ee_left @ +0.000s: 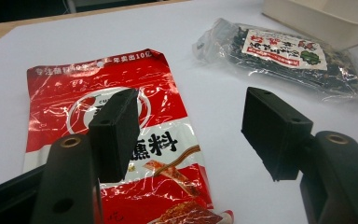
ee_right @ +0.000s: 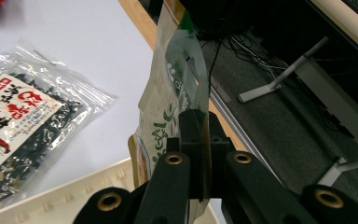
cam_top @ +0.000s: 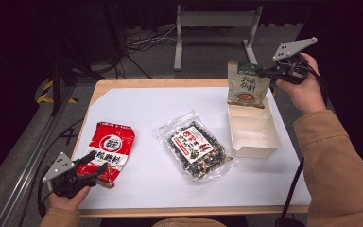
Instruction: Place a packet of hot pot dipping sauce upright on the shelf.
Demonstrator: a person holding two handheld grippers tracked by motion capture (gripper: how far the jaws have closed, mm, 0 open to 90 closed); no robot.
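Note:
My right gripper [cam_top: 270,72] is shut on the upper edge of a beige and green pouch [cam_top: 246,85], holding it upright over the far end of the cream box [cam_top: 255,142]. In the right gripper view the pouch [ee_right: 175,93] is pinched flat between the black jaws. A red snack packet [cam_top: 111,146] lies flat at the table's left. My left gripper [cam_top: 93,166] rests open at its near end; the left gripper view has one jaw over the red packet [ee_left: 98,93] and the other over bare white cover. A clear bag of dark dried food [cam_top: 196,147] lies in the middle.
A white sheet [cam_top: 146,109] covers the wooden table [cam_top: 123,83]. Beyond the far edge is grey floor with cables and a metal stand [cam_top: 215,21]. The clear bag [ee_left: 284,53] lies close to the cream box [ee_left: 321,18].

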